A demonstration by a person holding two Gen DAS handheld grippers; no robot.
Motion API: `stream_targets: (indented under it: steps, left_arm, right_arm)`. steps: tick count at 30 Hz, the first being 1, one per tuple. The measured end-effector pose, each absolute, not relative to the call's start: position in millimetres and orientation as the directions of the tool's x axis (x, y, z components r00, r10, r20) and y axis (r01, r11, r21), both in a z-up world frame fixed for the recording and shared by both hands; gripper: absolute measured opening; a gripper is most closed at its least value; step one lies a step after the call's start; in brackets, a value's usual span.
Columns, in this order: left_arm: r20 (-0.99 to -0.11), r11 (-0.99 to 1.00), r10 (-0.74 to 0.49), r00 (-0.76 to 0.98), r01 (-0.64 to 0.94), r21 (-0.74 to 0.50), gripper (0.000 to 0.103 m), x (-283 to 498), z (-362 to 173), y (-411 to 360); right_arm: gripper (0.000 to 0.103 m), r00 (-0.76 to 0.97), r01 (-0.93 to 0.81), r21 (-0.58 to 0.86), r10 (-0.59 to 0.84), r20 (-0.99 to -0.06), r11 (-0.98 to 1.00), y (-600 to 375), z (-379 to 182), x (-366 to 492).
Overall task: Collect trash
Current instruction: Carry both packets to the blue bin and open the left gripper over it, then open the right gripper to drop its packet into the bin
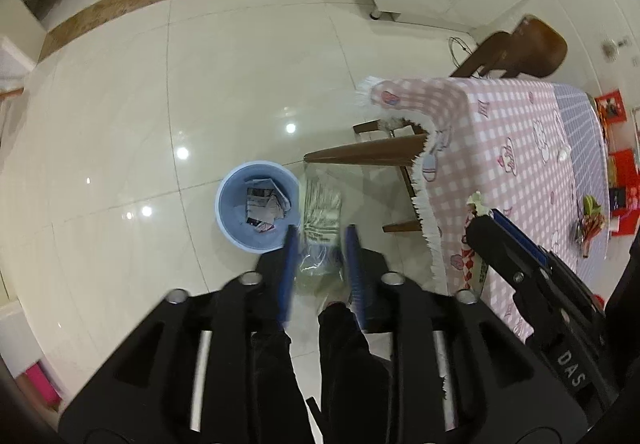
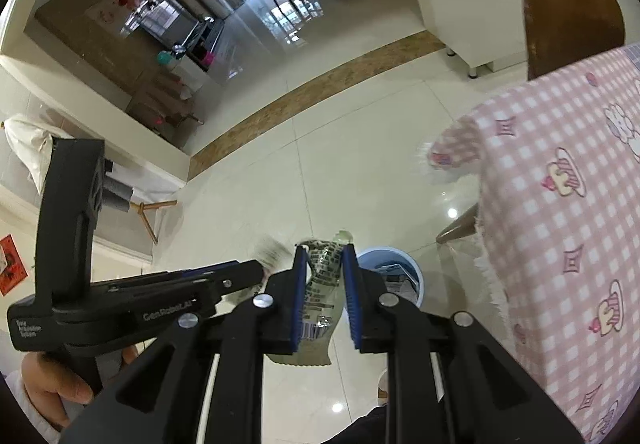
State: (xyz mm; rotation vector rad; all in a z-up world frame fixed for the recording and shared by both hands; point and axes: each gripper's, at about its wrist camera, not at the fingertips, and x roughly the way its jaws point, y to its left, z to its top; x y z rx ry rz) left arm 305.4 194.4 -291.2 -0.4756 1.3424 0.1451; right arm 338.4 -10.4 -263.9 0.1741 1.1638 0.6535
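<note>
Bin (image 1: 256, 203), pale blue w/ paper scraps inside, sits on floor near the surface's leg. Left tool (image 1: 318, 244) has its pads parted, wrapper (image 1: 322, 219) loose between them (apparently dropping binward). Right tool (image 2: 325, 284) is clamped on a printed plastic wrapper (image 2: 322, 284), held over the bin for disposal.

My left wrist view looks steeply down past my fingers (image 1: 318, 240) onto the floor. My right wrist view tilts lower-forward, taking in the far rooms. Both share the blue bin (image 1: 236, 199) (image 2: 408, 264), close below, and the bench corner (image 1: 460, 99) (image 2: 480, 131).
</note>
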Motion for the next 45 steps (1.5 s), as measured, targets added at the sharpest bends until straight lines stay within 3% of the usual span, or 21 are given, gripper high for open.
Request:
stream_targets:
  steps: [1,2,36,45]
  left_arm:
    - [-0.957,0.889,-0.164,0.238,-0.384,-0.248,0.062,303.7,-291.0,199.5]
    - [-0.955,0.885,-0.159,0.251,-0.391,-0.251,0.063,303.0,-289.5,202.0]
    - [-0.954,0.862,-0.07,0.293,-0.463,-0.205,0.065,267.0,-264.7,272.6]
    - [-0.957,0.866,-0.052,0.285,-0.464,-0.185,0.066,264.1,-264.1,267.9]
  right_arm:
    - [0.018,0.234,-0.39,0.45,0.559,-0.795,0.803,-4.9,-263.4,337.5]
    - [0.018,0.231,-0.394,0.448,0.558,-0.797,0.802,-0.4,-263.2,338.2]
    - [0.018,0.155,-0.488,0.421,0.55,-0.82,0.765,82.0,-275.4,331.3]
    - [0.023,0.147,-0.473,0.428,0.548,-0.824,0.77,78.5,-280.0,331.3]
